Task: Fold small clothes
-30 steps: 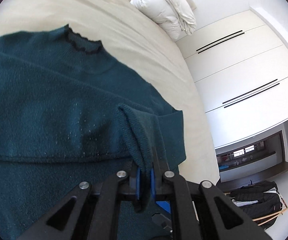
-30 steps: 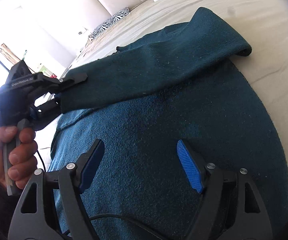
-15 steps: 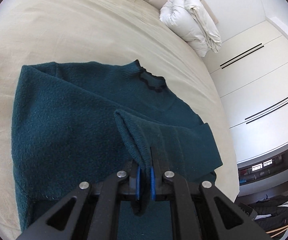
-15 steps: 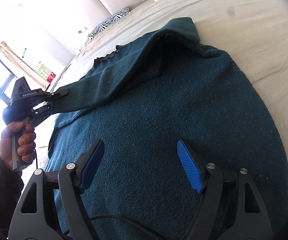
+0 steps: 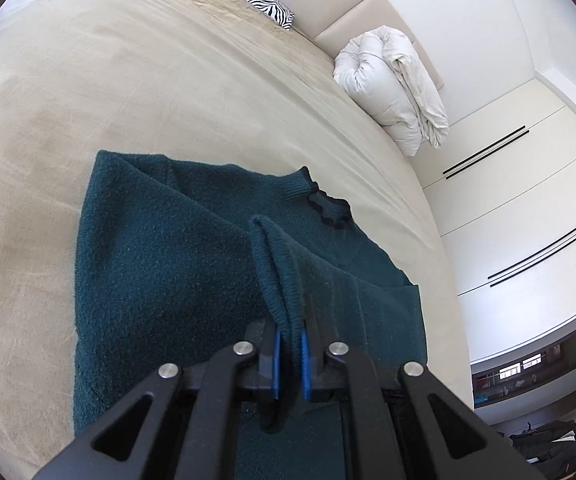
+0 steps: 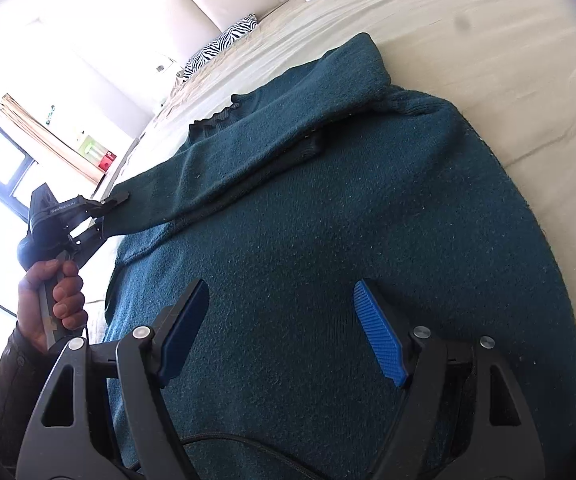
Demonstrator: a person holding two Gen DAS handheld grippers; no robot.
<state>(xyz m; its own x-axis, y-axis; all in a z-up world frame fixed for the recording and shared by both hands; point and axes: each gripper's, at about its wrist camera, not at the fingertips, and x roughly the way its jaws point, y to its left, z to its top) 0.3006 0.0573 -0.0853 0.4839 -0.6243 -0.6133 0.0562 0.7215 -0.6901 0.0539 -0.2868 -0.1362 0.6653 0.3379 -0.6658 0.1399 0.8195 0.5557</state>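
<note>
Sleeve cuff (image 5: 277, 280), clamped in left gripper (image 5: 288, 354), has travelled toward 9 o'clock across the sweater (image 6: 328, 240); we judge sleeve fold nearly placed; right gripper (image 6: 283, 332) gapes.

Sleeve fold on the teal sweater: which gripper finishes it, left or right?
Left. The left gripper is already shut on the sleeve cuff, held up over the sweater body, so it likely only has to lay it down. The right gripper is open and holds nothing, above the lower body.
</note>
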